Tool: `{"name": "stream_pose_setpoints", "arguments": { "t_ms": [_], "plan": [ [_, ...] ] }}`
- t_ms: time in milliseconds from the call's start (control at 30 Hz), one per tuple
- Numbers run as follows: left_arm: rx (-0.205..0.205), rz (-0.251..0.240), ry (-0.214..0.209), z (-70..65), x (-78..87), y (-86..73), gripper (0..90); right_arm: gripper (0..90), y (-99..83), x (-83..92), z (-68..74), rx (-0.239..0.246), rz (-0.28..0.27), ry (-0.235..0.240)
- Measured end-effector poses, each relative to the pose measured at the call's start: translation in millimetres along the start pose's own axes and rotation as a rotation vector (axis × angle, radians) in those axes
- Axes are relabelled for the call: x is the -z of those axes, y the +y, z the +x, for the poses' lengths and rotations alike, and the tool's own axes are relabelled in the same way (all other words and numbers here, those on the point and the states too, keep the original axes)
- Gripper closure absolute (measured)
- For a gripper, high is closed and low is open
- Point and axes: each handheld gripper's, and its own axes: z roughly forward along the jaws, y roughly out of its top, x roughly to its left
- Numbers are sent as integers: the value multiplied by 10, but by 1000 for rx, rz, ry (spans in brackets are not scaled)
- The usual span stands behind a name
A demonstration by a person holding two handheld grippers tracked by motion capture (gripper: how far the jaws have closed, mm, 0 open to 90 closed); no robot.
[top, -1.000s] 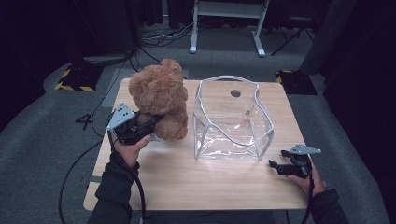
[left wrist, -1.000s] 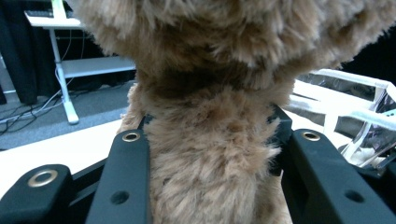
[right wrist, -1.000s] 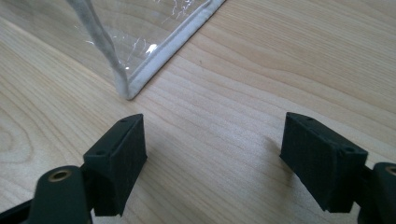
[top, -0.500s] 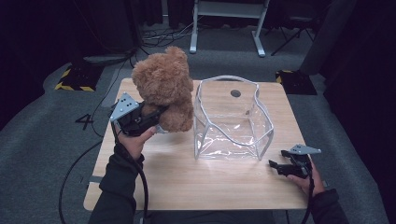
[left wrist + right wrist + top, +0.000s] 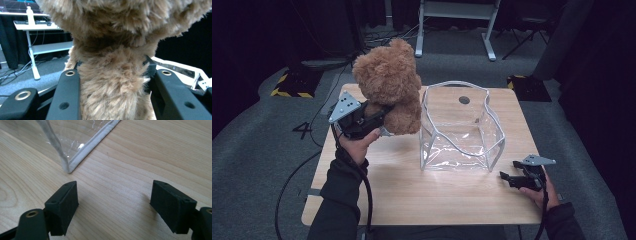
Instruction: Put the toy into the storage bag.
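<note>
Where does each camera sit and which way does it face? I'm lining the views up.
High view: above the person's side, looking forward and down at the table; forearms, left gripper and right gripper show.
Left gripper view: rides the left gripper, fingers clamping the teddy bear.
Right gripper view: low over the table, fingers apart, facing the clear bag.
All share the bag.

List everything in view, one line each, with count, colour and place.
teddy bear: one, brown, lifted off the table's left half, clamped in the left hand-held gripper.
bag: one, clear with pale edging, open-topped, standing mid-table.
table: one, light wood, centre.
desk frame: one, white, on the floor beyond.
left hand-held gripper: one, black with grey plate, shut on the bear.
right hand-held gripper: one, black with grey plate, open, low at the table's right near edge.
</note>
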Motion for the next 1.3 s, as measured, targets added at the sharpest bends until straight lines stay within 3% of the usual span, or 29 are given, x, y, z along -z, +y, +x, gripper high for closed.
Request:
{"name": "stream_pose_setpoints", "arguments": {
  "t_ms": [433,733,933,1300],
  "plan": [
    [-22,-40,-23,-88,-88,279,585,223,0,0,0,0,0,0],
    [-49,-59,-63,-235,-200,489,585,223,0,0,0,0,0,0],
    [-59,-64,-99,-326,-286,562,585,223,0,0,-1,0,0,0],
    [-105,-53,-189,-624,-586,721,584,223,0,0,0,1,-1,0]
  ]
}}
